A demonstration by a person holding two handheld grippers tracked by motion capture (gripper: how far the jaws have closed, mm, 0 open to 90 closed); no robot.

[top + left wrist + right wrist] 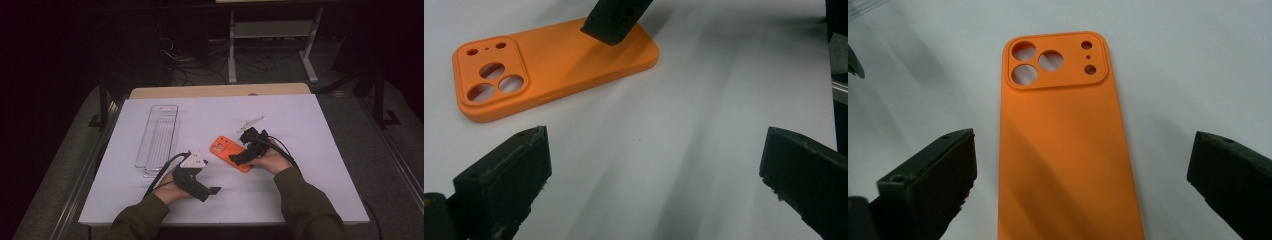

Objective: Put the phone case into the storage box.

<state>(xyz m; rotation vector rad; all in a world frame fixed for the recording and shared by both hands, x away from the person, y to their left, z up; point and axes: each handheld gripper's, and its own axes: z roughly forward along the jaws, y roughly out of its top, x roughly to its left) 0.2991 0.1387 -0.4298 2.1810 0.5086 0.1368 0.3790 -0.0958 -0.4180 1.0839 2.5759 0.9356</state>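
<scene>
The orange phone case point(227, 151) lay back-up on the white counter point(310, 200), a little right of centre, slanted so that its camera end pointed up and to the left. It was a plain, matte, rounded shell. A raised square block at one corner carried three large round openings and a few small holes beside them point(1055, 60). Faint slots showed along one long edge in the left gripper view.

The right tongs point(241, 158) hung over the case's near end with the jaws spread wide, one to either side of it and touching nothing that I could see. The left tongs point(212, 191) were also spread, held low over bare counter, near the case's left but apart from it.

From above, the right hand point(270, 161) and its gripper covered the lower end of the case. In the right gripper view that end ran off the bottom edge. A clear tray point(157, 135) stood further left. A small pale tool point(250, 123) behind the case was too small to make out.
</scene>
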